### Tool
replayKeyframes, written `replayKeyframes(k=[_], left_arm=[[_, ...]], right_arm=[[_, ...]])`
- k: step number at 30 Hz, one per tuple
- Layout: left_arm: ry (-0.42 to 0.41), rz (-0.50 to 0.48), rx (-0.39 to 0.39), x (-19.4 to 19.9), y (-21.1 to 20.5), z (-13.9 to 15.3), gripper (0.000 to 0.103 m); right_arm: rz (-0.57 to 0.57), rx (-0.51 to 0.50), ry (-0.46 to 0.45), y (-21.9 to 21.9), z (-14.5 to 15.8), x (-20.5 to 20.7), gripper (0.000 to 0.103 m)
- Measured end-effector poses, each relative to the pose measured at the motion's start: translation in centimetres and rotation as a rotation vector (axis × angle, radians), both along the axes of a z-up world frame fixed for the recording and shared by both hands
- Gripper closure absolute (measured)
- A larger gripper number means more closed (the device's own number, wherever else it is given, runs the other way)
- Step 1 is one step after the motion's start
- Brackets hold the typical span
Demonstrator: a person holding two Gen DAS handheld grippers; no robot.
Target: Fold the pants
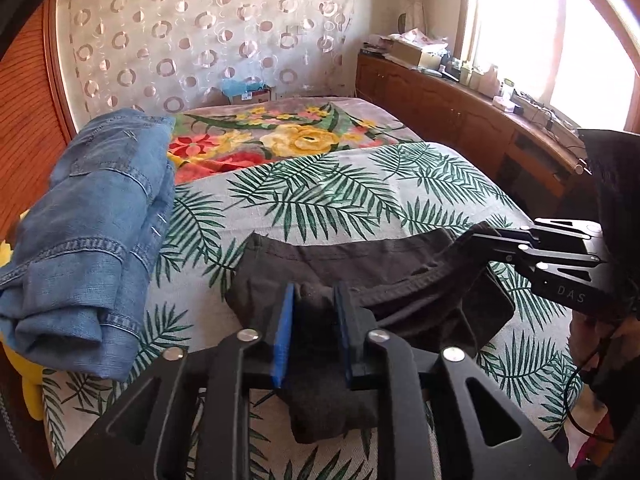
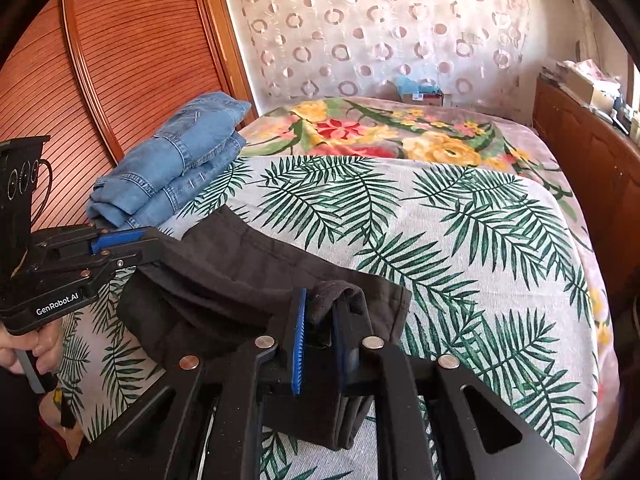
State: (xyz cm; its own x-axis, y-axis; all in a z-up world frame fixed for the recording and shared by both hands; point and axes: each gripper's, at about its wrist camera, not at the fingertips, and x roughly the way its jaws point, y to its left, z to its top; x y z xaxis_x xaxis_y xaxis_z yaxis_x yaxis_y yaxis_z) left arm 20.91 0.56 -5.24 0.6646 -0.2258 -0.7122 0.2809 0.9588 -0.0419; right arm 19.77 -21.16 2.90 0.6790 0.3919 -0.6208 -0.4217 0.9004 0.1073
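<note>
The dark brown pants (image 1: 372, 264) are folded into a thick bundle and hang between my two grippers just above the leaf-print bed cover (image 1: 320, 192). My left gripper (image 1: 314, 300) is shut on the left end of the bundle, fabric bunched between its blue pads. My right gripper (image 2: 324, 312) is shut on the right end of the pants (image 2: 240, 280). In the left wrist view my right gripper (image 1: 486, 236) comes in from the right. In the right wrist view my left gripper (image 2: 148, 244) comes in from the left.
Folded blue jeans (image 1: 92, 232) lie on the bed's left side, also seen in the right wrist view (image 2: 176, 164). A floral blanket (image 1: 280, 140) covers the far half. A wooden cabinet (image 1: 460, 120) with clutter runs along the right under the window. A wooden slatted door (image 2: 120, 60) stands on the left.
</note>
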Motion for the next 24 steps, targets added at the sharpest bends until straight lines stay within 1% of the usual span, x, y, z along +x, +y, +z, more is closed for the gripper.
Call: replayKeyframes(k=[1,2,3,4,5,7,8,9,15,18,20,24], left_arm=[[-0.01,0.005,-0.002,-0.2,0.1,0.2,0.072],[-0.017,0.004,-0.009,-0.3,0.2,0.4,0.065],[-0.026,0.004,-0.02,-0.4,0.4,0.6,0.055],[-0.034,0.005,-0.032,-0.6,0.5,0.8,0.053],[-0.04,0.003,-0.042,-0.8,0.6,0.9,0.053],[-0.044,-0.002,-0.044,-1.2,0.6,1.1,0.043],[-0.05,-0.003,-0.048,-1.5,0.7,1.1,0.029],[-0.057,-0.006,-0.057,-1.8,0.7,1.0,0.024],[-0.043,-0.003,-0.06,-2.8,0.9,-0.3,0.024],[-0.015,-0.006,-0.065,-3.2,0.9,-1.4,0.024],[0.001,-0.009,-0.049,-3.4,0.9,-2.2,0.024],[0.031,0.008,-0.018,-3.5,1.1,-3.4,0.024]], right_arm=[[-0.002,-0.002,-0.013,-0.1,0.2,-0.3,0.085],[-0.006,-0.001,-0.02,-0.2,0.3,-0.4,0.08],[-0.013,-0.002,-0.026,-0.4,0.4,-0.6,0.071],[-0.019,-0.001,-0.038,-0.6,0.6,-0.9,0.067],[-0.022,0.003,-0.05,-0.8,0.7,-1.2,0.066],[-0.02,0.005,-0.058,-1.3,0.8,-2.0,0.062],[-0.018,0.005,-0.059,-1.5,0.7,-2.4,0.062],[-0.011,0.007,-0.055,-1.7,0.4,-2.7,0.061],[0.003,-0.019,-0.004,-2.5,-1.8,-4.3,0.061],[-0.013,-0.032,0.015,-2.7,-2.8,-4.7,0.061],[0.012,-0.025,0.038,-2.5,-3.4,-4.8,0.061],[0.006,-0.048,0.056,-2.3,-4.1,-4.7,0.061]])
